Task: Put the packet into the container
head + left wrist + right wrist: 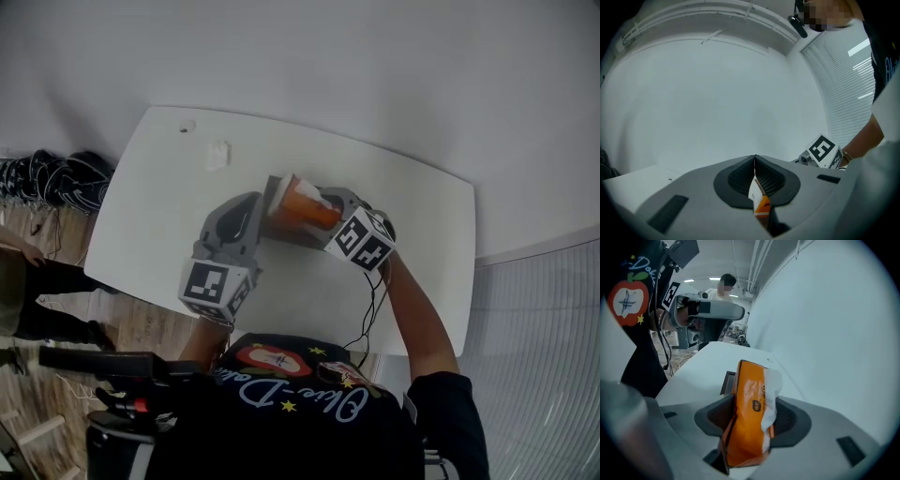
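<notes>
The orange packet (pixel 749 418), crinkled with a white crumpled edge, stands clamped in the right hand-held gripper (pixel 752 420). The left hand-held gripper (pixel 755 178) pinches its thin edge.

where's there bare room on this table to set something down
Bare: the right end of the table, between the right gripper and the table's right edge, and the near-left stretch beside the left gripper. Crowded: the middle, where both grippers pinch the orange packet at the container. A small white scrap lies toward the far-left corner.
</notes>
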`<move>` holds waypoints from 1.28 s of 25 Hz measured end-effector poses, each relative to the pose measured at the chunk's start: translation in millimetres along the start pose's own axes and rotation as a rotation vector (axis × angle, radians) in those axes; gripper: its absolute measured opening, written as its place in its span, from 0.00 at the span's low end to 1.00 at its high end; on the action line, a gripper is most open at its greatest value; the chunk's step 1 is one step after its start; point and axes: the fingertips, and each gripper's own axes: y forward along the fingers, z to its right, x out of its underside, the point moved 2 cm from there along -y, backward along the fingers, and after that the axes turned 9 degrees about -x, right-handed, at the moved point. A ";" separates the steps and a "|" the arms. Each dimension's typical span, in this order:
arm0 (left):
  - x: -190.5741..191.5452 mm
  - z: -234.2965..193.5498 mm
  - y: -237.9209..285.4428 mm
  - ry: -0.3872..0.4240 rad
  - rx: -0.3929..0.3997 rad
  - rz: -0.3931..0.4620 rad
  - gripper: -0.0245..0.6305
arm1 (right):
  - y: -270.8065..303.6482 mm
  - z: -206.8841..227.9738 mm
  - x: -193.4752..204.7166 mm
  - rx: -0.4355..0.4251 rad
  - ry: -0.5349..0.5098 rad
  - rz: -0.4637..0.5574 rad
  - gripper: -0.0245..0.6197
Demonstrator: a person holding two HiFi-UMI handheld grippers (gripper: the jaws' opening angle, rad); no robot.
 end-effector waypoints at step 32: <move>-1.3 -2.3 5.0 0.009 -0.008 -0.013 0.05 | -44.9 23.4 -1.0 0.164 0.469 0.454 0.10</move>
